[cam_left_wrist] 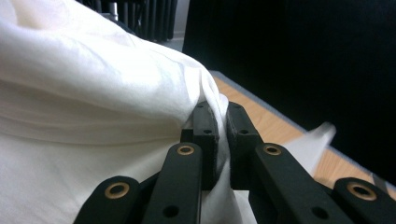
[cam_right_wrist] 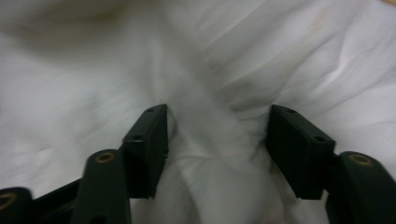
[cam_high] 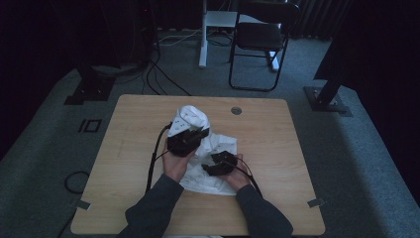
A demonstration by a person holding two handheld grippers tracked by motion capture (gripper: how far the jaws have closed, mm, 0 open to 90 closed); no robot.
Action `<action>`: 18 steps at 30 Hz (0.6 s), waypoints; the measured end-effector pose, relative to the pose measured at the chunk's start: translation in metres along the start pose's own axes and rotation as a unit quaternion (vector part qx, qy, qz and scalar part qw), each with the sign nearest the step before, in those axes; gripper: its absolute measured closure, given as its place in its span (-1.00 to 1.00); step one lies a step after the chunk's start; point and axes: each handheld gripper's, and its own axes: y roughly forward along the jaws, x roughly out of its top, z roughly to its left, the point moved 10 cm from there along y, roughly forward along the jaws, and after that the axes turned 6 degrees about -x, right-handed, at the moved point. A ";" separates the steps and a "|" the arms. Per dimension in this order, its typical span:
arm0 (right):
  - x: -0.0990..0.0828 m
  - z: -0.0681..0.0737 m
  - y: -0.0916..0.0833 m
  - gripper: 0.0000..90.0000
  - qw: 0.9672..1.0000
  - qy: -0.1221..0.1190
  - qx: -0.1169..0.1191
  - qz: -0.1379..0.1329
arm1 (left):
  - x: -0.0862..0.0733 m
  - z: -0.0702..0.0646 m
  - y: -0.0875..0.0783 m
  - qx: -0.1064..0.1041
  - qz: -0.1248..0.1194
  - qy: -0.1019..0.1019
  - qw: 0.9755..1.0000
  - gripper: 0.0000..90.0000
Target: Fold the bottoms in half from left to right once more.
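The left gripper [cam_left_wrist: 222, 140] pinches the white cloth [cam_high: 210, 163] mid-table [cam_high: 124, 148], the right gripper [cam_right_wrist: 217, 149] gapes over a fold, folding barely begun.

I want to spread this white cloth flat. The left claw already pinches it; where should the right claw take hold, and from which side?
Probably the raised fold of the white cloth that runs between the right claw and its open jaws: it stands up from the table, so a claw coming down from above can close across it. The left claw holds a bunched, lifted edge.
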 end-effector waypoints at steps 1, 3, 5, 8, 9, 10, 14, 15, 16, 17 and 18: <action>0.002 -0.002 -0.012 -0.12 1.000 0.012 0.014 -0.024 | -0.002 -0.001 0.001 0.000 0.003 0.002 1.000 0.90; 0.001 -0.016 -0.030 -0.09 0.998 0.036 0.008 -0.049 | -0.008 -0.003 0.006 -0.003 0.011 0.003 1.000 0.90; -0.006 -0.038 -0.048 -0.09 0.997 0.060 -0.018 -0.055 | -0.017 -0.006 0.013 -0.008 0.022 0.005 1.000 0.89; -0.020 -0.068 -0.066 -0.08 0.993 0.095 -0.047 -0.057 | -0.036 -0.012 0.032 -0.016 0.042 0.008 0.999 0.89; -0.024 -0.076 -0.070 -0.08 0.991 0.107 -0.055 -0.058 | -0.044 -0.014 0.039 -0.020 0.052 0.009 0.998 0.89; -0.027 -0.083 -0.073 -0.09 0.989 0.119 -0.060 -0.063 | -0.055 -0.017 0.049 -0.024 0.066 0.007 0.997 0.89; -0.027 -0.097 -0.084 -0.12 0.982 0.153 -0.069 -0.084 | -0.091 -0.026 0.071 -0.037 0.109 0.002 0.993 0.89; -0.024 -0.098 -0.087 -0.13 0.981 0.157 -0.067 -0.095 | -0.101 -0.028 0.075 -0.041 0.120 0.002 0.992 0.88; -0.020 -0.097 -0.090 -0.15 0.980 0.160 -0.063 -0.103 | -0.110 -0.030 0.078 -0.044 0.131 0.000 0.990 0.88; -0.015 -0.095 -0.093 -0.17 0.979 0.157 -0.059 -0.111 | -0.118 -0.030 0.081 -0.045 0.139 -0.004 0.989 0.87; -0.015 -0.095 -0.093 -0.17 0.979 0.157 -0.059 -0.111 | -0.118 -0.030 0.081 -0.045 0.139 -0.004 0.989 0.87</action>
